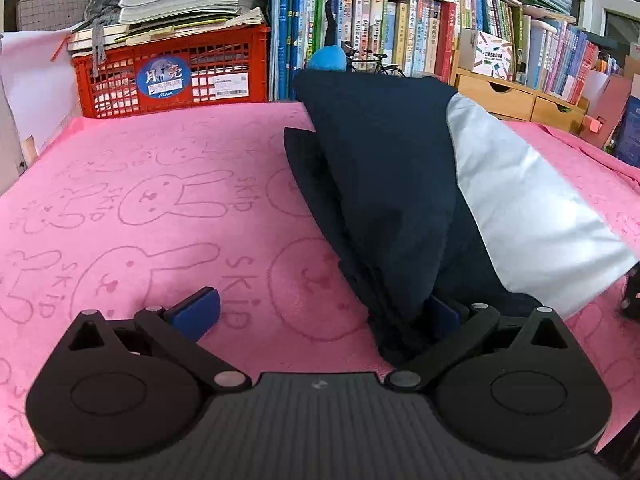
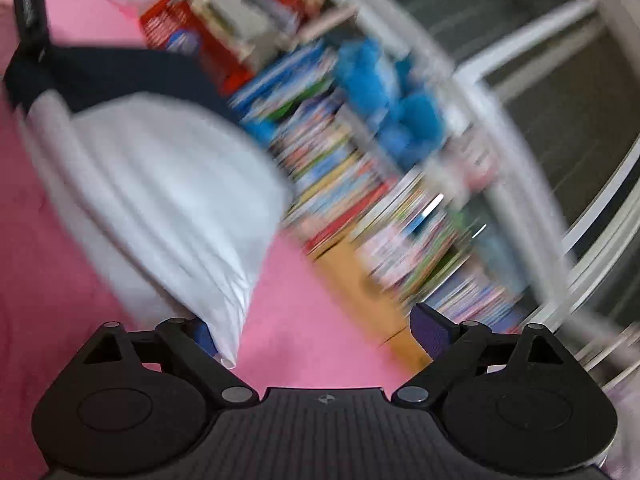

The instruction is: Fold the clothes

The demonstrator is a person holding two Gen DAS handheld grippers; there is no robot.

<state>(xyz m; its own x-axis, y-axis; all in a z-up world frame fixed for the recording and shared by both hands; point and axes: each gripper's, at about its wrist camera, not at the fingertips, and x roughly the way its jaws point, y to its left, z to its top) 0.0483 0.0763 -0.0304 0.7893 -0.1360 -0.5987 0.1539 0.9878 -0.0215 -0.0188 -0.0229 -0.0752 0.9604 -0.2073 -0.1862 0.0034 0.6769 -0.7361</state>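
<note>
The right wrist view is badly smeared: the bookshelf [image 2: 360,184] and window frame [image 2: 520,92] at its right are streaks, and no titles can be read. The left wrist view is sharp and shows the pink rabbit-print towel [image 1: 140,208] covering the bench, a red crate [image 1: 172,76] under stacked papers at upper left, and wooden drawers [image 1: 516,100] at upper right.

The dark blue and white garment [image 1: 384,184] rises in a bunch at centre right of that view. It hides most of the left tool's [image 1: 320,316] right pad; the fingers stand spread, pinching nothing visible.

The right tool [image 2: 316,336] is spread too, the garment's white corner just beside its left pad [image 2: 202,334]; contact cannot be judged.
</note>
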